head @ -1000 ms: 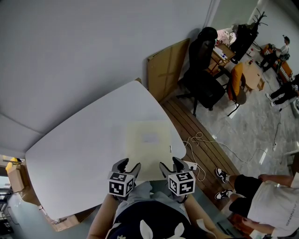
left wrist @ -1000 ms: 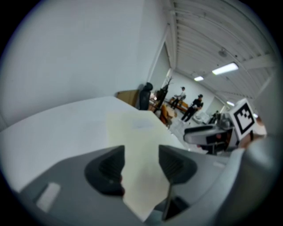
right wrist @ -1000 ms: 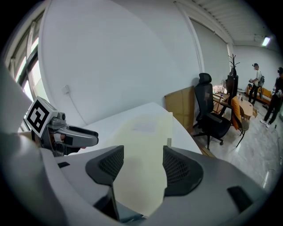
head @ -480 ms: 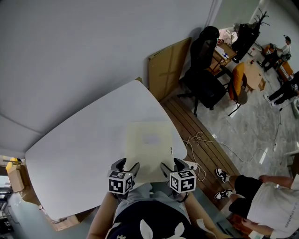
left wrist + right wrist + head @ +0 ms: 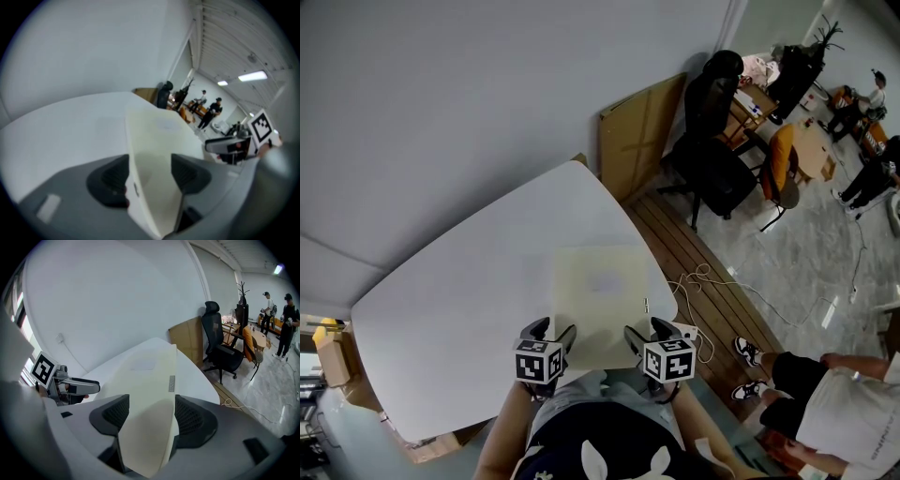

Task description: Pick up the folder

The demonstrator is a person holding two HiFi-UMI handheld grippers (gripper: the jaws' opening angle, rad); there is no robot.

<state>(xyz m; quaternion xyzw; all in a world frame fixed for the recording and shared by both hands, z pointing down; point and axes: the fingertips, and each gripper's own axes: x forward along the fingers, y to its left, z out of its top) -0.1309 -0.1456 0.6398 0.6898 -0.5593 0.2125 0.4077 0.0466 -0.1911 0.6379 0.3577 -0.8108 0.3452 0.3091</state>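
1. Spreading the left claw [image 5: 548, 330] and the right claw [image 5: 649, 330] wider than a second ago, with the jaws opening at this moment, close to full gape and clamped on nothing.
2. Sinking both a little toward the near edge of the cream folder [image 5: 600, 291], left flat and unmoved on the near right part of the white surface [image 5: 459, 281], close to its right rim.
3. Framing one near corner of the folder between each pair of jaws, with no pad seen pressing on it; judged a set-up for the grab, lift not yet begun.
4. Hiding the folder's near edge in the head view behind claws and marker cubes; impossible to tell whether any jaw has slipped beneath that edge.
5. Leaving unreadable the pale label patch [image 5: 602, 278] on the cover, and unidentified the small grey tab [image 5: 172, 383] by the right edge.
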